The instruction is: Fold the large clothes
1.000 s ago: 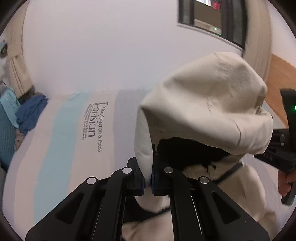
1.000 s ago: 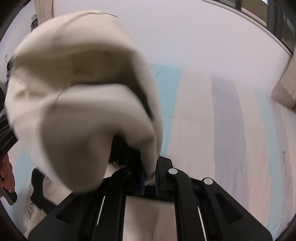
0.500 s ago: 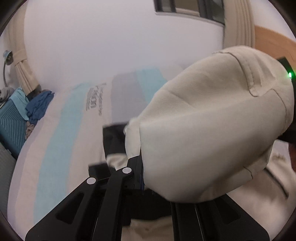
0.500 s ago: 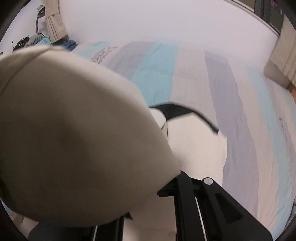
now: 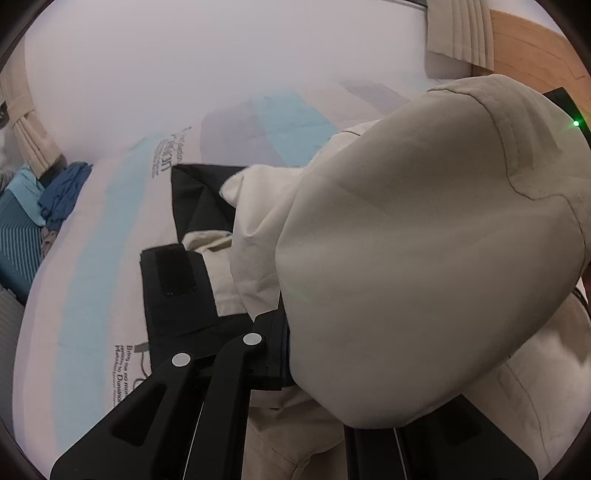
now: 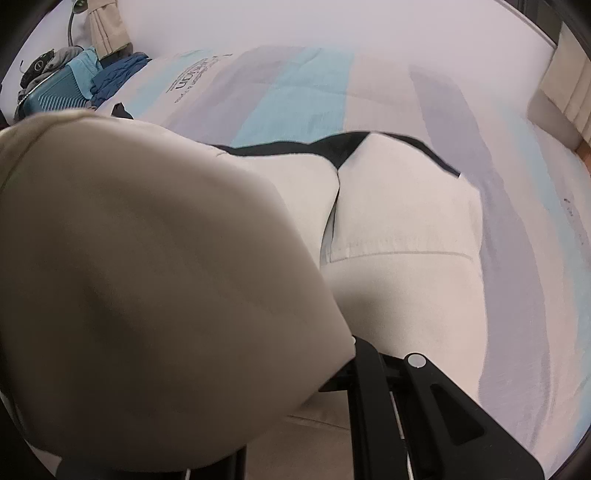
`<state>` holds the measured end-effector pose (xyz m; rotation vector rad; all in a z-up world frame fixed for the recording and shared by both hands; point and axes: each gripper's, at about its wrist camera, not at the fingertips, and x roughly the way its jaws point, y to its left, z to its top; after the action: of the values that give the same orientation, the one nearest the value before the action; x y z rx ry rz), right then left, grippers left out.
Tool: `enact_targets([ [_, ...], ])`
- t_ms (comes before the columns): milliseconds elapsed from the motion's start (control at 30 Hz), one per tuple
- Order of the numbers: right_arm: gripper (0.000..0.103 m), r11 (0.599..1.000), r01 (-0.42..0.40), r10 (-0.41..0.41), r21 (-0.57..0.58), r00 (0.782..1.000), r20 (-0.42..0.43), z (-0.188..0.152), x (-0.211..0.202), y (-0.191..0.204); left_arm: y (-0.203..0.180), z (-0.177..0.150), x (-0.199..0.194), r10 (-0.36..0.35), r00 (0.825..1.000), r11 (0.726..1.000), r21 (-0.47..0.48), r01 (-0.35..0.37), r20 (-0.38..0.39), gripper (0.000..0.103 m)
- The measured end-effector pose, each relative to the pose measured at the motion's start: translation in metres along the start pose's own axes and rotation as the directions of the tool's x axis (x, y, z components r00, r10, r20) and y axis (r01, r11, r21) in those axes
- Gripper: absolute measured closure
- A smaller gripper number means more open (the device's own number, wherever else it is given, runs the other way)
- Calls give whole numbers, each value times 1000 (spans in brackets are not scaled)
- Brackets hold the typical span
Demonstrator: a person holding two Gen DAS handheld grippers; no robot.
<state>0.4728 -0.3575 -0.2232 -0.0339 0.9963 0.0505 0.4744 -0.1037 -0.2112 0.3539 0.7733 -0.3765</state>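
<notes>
A large cream garment (image 6: 399, 229) with black trim (image 6: 343, 144) lies spread on the striped bed cover (image 6: 295, 88). In the left wrist view a black cuff with a velcro strip (image 5: 173, 273) lies beside cream folds. My left gripper (image 5: 291, 332) is shut on a cream fold (image 5: 424, 240), which bulges up and hides its right finger. My right gripper (image 6: 347, 354) is shut on the same garment, and a cream bulge (image 6: 147, 277) covers its left finger. The right gripper's body with a green light (image 5: 570, 110) shows at the left wrist view's right edge.
A teal suitcase (image 6: 51, 96) and a heap of blue clothes (image 6: 118, 70) sit past the bed's far left corner. Curtains (image 5: 458, 29) hang by the white wall (image 5: 221, 55). Wooden floor (image 5: 535, 48) shows at the far right. Striped cover (image 6: 517, 221) lies bare right of the garment.
Both grippers have sunk toward the bed, carrying the cream fold forward. The fold has ballooned over the fingers, and the garment's lower part with its black trim has come into view on the cover.
</notes>
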Motion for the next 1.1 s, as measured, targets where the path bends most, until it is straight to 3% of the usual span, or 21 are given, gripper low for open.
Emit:
enact_targets([
  [267, 90, 999, 9, -9, -52, 1000, 6, -14, -2, -11, -4, -19, 2, -15, 1000, 1000, 15, 15, -23, 93],
  [333, 84, 998, 14, -13, -55, 1000, 15, -14, -12, -15, -3, -19, -5, -30, 999, 1000, -7, 30, -32, 70],
  [367, 74, 999, 17, -16, -51, 1000, 22, -14, -18, -18, -3, -20, -9, -37, 999, 999, -18, 36, -37, 40],
  [433, 55, 999, 8, -7, -38, 1000, 27, -15, -31, -26, -4, -24, -26, -29, 1000, 999, -38, 28, -12, 16],
  [467, 49, 999, 9, -8, -34, 1000, 26, -17, -38, -30, -3, -26, -34, -40, 999, 998, -46, 40, -3, 16],
  [600, 44, 997, 11, -10, -71, 1000, 11, -35, -71, -25, 0, -36, -61, -83, 995, 992, -99, 78, -48, 14],
  [700, 43, 995, 1, 0, -100, 1000, 11, -47, -113, -9, 5, -44, -83, -75, 995, 993, -100, 68, -69, 14],
  [833, 43, 996, -54, 57, -75, 997, 45, -10, -131, -2, 16, -42, -113, -76, 996, 991, -112, 70, -53, 9],
  [967, 40, 986, -144, 152, -87, 984, 93, -2, -138, 20, 25, -14, -130, -104, 995, 989, -109, 103, -5, 6],
  [1100, 39, 974, -195, 206, -119, 975, 85, 7, -118, 41, 15, 21, -113, -180, 983, 983, -39, 181, 35, 6],
])
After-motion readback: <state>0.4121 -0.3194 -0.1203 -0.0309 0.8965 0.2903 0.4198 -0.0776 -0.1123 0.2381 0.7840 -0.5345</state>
